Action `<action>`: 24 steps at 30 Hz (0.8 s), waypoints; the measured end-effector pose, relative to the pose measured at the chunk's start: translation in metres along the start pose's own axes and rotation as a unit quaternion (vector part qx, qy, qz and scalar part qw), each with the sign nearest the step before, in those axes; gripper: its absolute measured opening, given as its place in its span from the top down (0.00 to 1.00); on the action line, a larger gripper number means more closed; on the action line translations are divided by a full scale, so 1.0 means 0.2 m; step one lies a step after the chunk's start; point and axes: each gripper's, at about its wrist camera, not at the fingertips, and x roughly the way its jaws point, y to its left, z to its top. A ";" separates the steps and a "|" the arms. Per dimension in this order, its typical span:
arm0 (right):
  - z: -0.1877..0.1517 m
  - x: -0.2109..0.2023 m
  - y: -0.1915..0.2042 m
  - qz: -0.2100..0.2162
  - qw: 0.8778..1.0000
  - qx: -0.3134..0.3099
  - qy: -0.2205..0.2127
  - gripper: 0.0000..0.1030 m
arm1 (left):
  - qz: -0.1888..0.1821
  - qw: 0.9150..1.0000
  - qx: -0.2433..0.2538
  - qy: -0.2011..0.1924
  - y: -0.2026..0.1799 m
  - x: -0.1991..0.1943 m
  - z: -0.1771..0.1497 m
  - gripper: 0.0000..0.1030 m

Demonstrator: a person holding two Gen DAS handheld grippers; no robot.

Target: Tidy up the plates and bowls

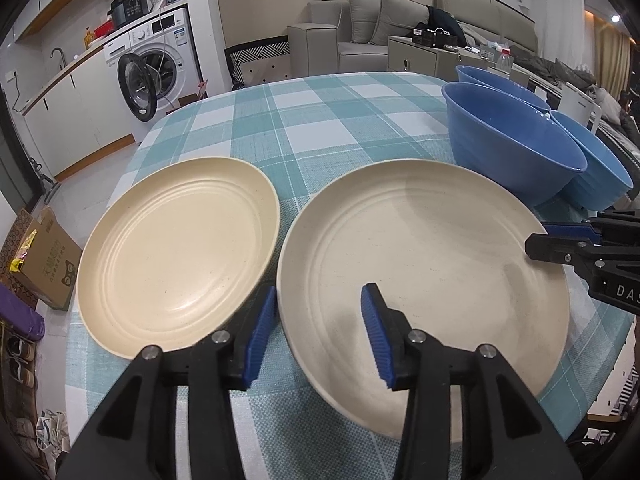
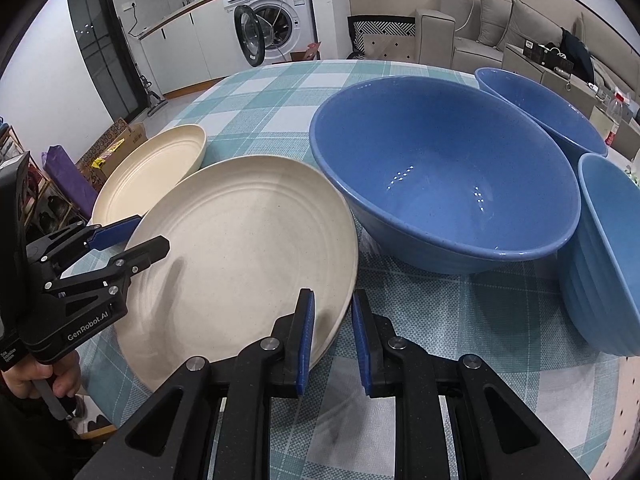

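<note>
Left wrist view: a round off-white speckled plate [image 1: 424, 280] with concentric ridges lies on the teal checked tablecloth [image 1: 300, 128]; left gripper [image 1: 318, 336] and right gripper [image 2: 332, 336] both straddle its rim, jaws apart.

left wrist: low over the counter [image 1: 304, 128], close, facing the washing machine [image 1: 154, 60] and sofa | right wrist: further right, close, same heading | shared: white plate [image 1: 424, 288] [image 2: 248, 256], both tools
</note>
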 end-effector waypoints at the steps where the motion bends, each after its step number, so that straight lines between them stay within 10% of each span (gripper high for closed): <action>1: 0.00 0.00 0.00 0.001 1.000 0.000 0.000 0.81 | 0.000 1.000 -0.001 -0.001 0.00 0.00 0.00 0.48; 9: 0.01 -0.05 -0.01 0.015 1.000 -0.001 -0.015 0.70 | -0.009 0.999 -0.035 -0.001 0.09 -0.03 0.02 0.45; 12: 0.01 -0.08 0.00 0.030 0.999 -0.001 -0.027 0.51 | -0.014 0.999 -0.046 -0.010 0.12 -0.06 0.03 0.43; 16: 0.02 -0.11 0.00 0.037 0.998 0.001 -0.042 0.24 | -0.009 0.998 -0.049 -0.041 0.14 -0.13 0.04 0.09; 24: 0.03 -0.18 -0.01 0.057 0.995 0.013 -0.076 0.02 | 0.010 0.996 -0.049 -0.069 0.19 -0.23 0.07 0.00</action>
